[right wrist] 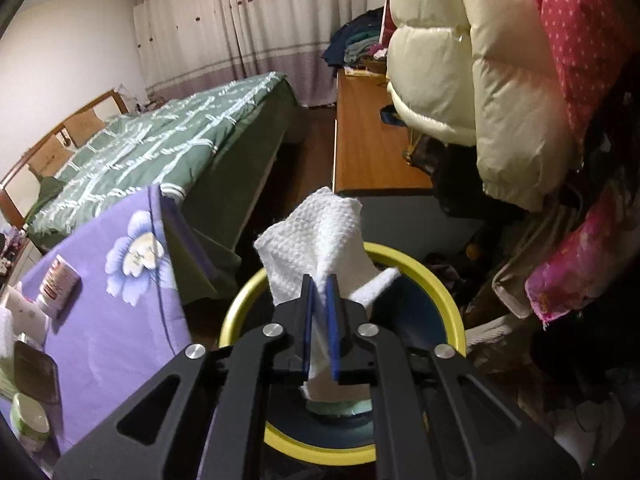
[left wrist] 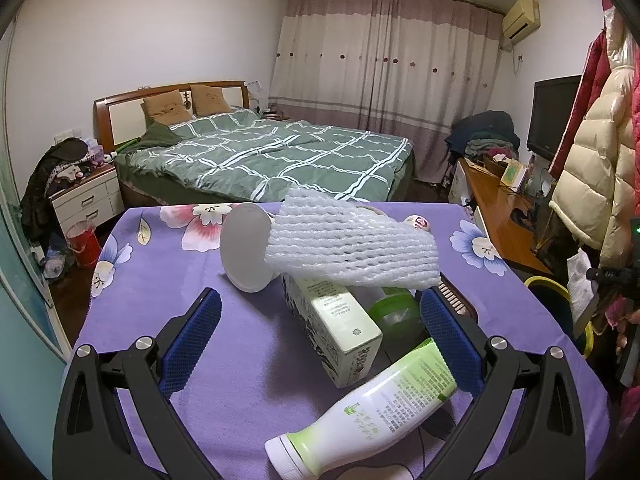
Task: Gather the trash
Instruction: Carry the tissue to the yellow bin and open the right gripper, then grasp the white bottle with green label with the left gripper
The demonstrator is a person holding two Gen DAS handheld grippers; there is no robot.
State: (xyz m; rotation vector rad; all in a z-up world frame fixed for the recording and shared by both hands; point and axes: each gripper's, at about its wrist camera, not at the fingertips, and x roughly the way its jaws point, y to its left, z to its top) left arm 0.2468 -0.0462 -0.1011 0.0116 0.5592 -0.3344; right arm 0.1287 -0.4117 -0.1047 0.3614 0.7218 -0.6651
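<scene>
My left gripper (left wrist: 320,308) is open above the purple flowered tablecloth (left wrist: 160,304). Between its fingers lie a white-and-black carton (left wrist: 336,328), a white bottle with green label (left wrist: 360,412) and a green clear cup (left wrist: 394,314). A white foam net sleeve (left wrist: 352,248) and a white cup on its side (left wrist: 246,248) lie just beyond. My right gripper (right wrist: 320,286) is shut on a white paper towel (right wrist: 320,236), held over the yellow-rimmed bin (right wrist: 424,276) beside the table. The bin also shows in the left wrist view (left wrist: 548,284).
A green-quilted bed (left wrist: 272,156) stands behind the table. A wooden desk (right wrist: 368,140) and hanging coats (right wrist: 480,80) crowd the right side by the bin. A small jar (right wrist: 58,280), a dark flat object (right wrist: 36,372) and a green-rimmed tub (right wrist: 28,424) lie on the table edge.
</scene>
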